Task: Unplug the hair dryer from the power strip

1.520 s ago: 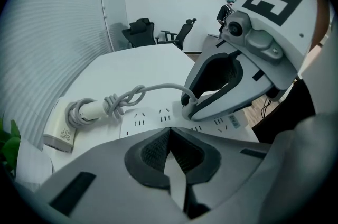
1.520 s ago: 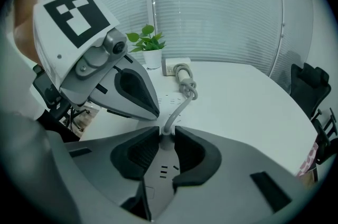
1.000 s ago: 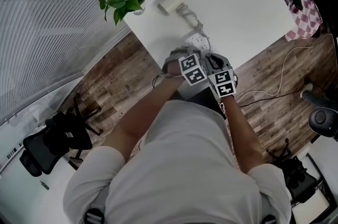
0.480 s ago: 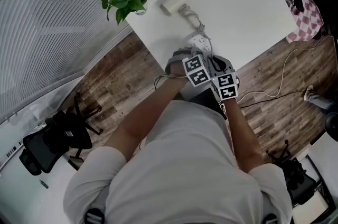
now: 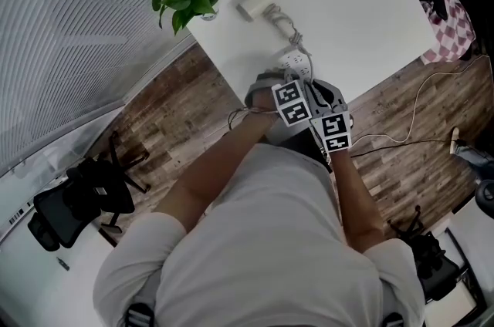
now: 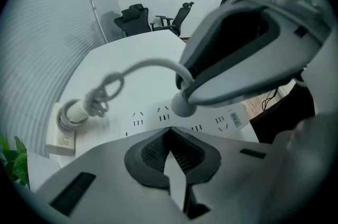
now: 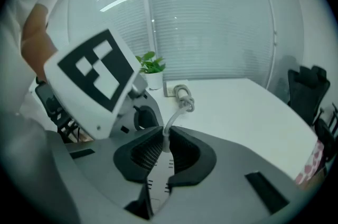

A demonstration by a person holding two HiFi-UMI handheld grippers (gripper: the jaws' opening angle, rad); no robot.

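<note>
1. Your right gripper (image 7: 161, 138) has the plug (image 6: 182, 105) between its jaws. They are closing on it where the cord (image 6: 137, 67) leaves, pads against it on both sides.
2. Your left gripper (image 6: 168, 133) has its jaws together at the tips with nothing between them. It points steeply down at the near edge of the power strip (image 6: 145, 118). I can't confirm it's pressing on the strip.
3. The strip lies flat on the table (image 5: 347, 1), right at the edge nearest you. In the left gripper view its long axis runs side to side across the jaws.
4. The plug sits over the middle sockets, just beyond the left tips and a little to their right. I can't tell whether the prongs are out.
5. The cord runs away from you through a knot to the hair dryer (image 5: 253, 1), which lies well apart near the far edge.
6. Key relation: the prongs sit square to the strip's face, so pull straight up off that face, not along the strip or the cord.
7. The right hand owns the plug; the left is best placed to pin the strip.
8. Risk: if the strip isn't pinned, it lifts with the plug.
</note>
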